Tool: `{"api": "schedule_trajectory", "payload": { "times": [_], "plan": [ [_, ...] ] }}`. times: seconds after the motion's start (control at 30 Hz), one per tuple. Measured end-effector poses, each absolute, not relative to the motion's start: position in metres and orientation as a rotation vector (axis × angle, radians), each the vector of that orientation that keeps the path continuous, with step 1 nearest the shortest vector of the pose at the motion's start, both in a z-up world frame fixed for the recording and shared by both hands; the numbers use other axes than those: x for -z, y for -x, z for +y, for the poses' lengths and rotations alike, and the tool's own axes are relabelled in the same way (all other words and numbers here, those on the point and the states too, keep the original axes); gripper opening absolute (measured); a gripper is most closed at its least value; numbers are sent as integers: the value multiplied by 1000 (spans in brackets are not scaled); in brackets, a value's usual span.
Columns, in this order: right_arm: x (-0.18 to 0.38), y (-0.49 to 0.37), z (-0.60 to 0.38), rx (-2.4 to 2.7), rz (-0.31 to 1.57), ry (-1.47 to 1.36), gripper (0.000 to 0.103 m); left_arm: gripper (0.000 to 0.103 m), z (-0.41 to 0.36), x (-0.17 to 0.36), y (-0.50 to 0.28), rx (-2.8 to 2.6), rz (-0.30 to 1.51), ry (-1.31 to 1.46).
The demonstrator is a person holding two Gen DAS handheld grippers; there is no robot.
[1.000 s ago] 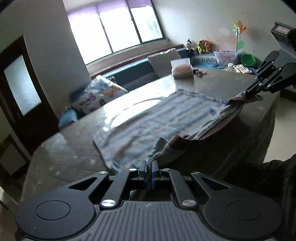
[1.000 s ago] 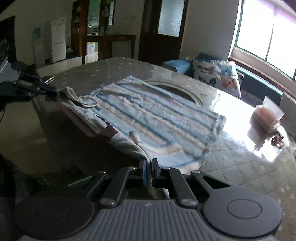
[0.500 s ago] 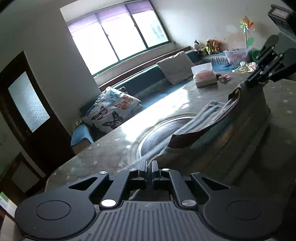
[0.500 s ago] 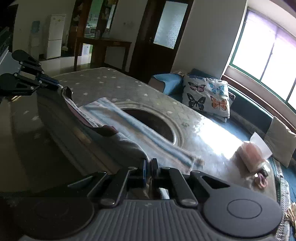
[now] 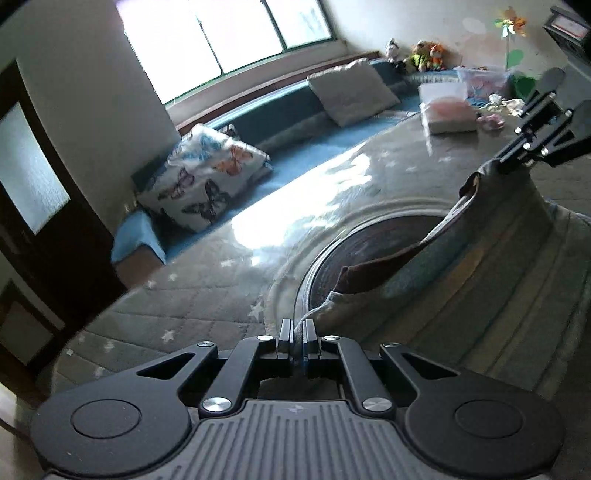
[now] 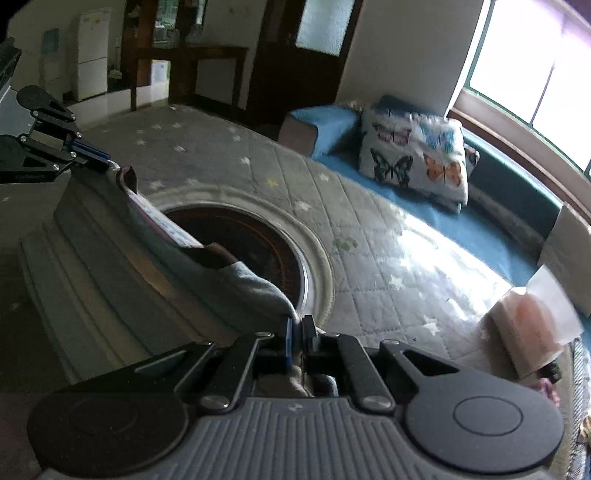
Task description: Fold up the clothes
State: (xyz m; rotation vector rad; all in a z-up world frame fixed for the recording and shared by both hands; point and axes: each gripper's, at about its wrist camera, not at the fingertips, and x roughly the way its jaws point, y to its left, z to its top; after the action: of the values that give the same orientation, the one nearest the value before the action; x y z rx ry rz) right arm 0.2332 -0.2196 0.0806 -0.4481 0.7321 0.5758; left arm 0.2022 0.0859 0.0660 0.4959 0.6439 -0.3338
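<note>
Striped shirt | pinched at two corners by left claw and right claw, slung over table | risk: thin bite slipping, uneven fold

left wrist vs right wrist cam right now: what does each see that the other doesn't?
Left wrist only: the stuffed toys on the far bench, the pinwheel and the clear storage bin.

Right wrist only: the white fridge and the dark wooden table in the room behind.

Both: the striped garment stretched between the left gripper and right gripper, each shut on a corner of it; the quilted table cover with its round opening; the butterfly pillow; the tissue pack; the window.
</note>
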Motion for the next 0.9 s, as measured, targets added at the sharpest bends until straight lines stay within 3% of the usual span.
{"api": "schedule_trajectory", "payload": {
  "times": [0.17,0.23,0.4,0.67,0.9],
  "plan": [
    [-44,-268,-222,-541,785,386,5,8,89,-37,-234,313,717,-454],
    [-35,-275,-225,-511,786,355,14,9,91,-31,-241,276,732,-443],
    [-39,-278,-248,-433,748,229,17,12,110,-35,-249,152,738,-366],
    [-56,-249,-257,-459,716,177,17,14,114,-68,-217,145,684,-235],
    [-35,-256,-242,-472,769,141,17,14,98,-51,-218,226,763,-193]
  ]
}}
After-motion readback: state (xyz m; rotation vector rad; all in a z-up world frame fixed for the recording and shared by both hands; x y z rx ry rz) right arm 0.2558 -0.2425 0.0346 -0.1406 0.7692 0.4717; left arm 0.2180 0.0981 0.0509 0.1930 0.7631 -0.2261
